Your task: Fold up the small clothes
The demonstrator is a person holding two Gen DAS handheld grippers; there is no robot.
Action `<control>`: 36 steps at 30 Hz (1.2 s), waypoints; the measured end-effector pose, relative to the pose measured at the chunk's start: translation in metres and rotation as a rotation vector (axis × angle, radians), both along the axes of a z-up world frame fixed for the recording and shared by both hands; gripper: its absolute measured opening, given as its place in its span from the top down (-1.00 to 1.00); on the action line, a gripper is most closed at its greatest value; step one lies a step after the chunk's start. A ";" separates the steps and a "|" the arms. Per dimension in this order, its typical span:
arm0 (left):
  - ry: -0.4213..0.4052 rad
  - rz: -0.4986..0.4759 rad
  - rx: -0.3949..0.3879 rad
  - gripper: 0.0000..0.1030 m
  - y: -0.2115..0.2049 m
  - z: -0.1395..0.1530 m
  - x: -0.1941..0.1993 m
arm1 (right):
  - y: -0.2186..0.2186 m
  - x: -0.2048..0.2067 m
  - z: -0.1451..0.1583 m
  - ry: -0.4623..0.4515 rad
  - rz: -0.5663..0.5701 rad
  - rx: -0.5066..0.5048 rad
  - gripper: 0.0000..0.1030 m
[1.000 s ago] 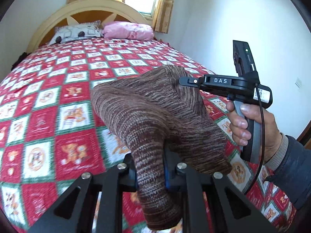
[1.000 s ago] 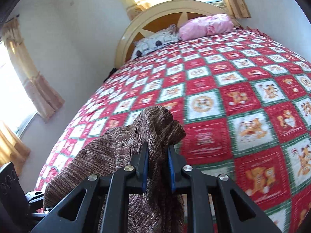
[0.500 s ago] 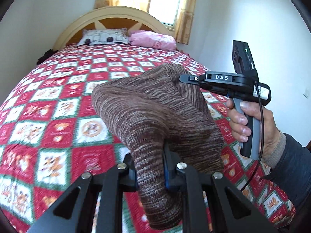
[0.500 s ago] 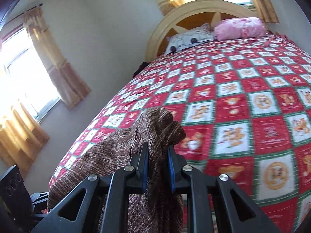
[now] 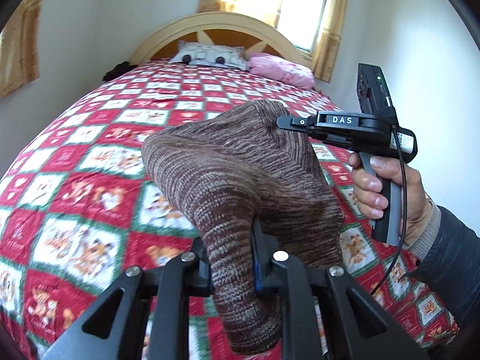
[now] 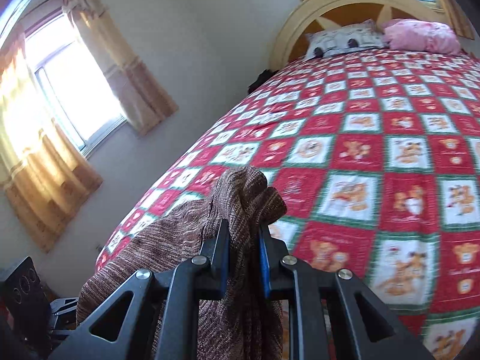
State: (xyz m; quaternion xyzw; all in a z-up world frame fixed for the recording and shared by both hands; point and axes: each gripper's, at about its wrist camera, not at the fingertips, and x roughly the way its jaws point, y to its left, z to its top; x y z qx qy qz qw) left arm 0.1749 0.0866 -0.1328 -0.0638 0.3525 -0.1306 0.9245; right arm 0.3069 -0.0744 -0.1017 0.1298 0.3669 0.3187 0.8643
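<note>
Brown knit garment (image 5: 240,174) is hanging above the quilted bed (image 5: 90,156), and I am gripping it at two ends: left gripper (image 5: 240,258) and right gripper (image 6: 243,246) are both clamping fabric (neither nearer). Its long axis is running between them. Pillows (image 5: 210,55) are lying at the bed's far end, against the headboard (image 5: 228,27).

"DAS" in white capitals on the black body of the right gripper (image 5: 295,122), at 3 o'clock in the left wrist view. White sticker behind it: print too small to read.
</note>
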 end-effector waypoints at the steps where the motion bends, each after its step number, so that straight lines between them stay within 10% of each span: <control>1: -0.001 0.012 0.009 0.64 0.005 -0.002 -0.002 | 0.010 0.000 -0.003 0.006 0.012 -0.001 0.68; 19: 0.125 0.115 -0.063 0.61 0.057 -0.061 -0.017 | 0.082 0.018 -0.054 0.104 0.069 -0.117 0.67; 23: 0.155 0.142 -0.067 0.25 0.056 -0.072 -0.017 | 0.067 0.020 -0.064 0.147 0.035 -0.105 0.39; 25: 0.149 0.140 -0.075 0.18 0.057 -0.068 -0.021 | 0.051 0.008 -0.060 0.151 0.022 -0.101 0.08; 36: -0.014 0.269 -0.019 -0.26 0.084 -0.022 -0.017 | 0.013 -0.144 -0.056 0.195 0.164 -0.080 0.19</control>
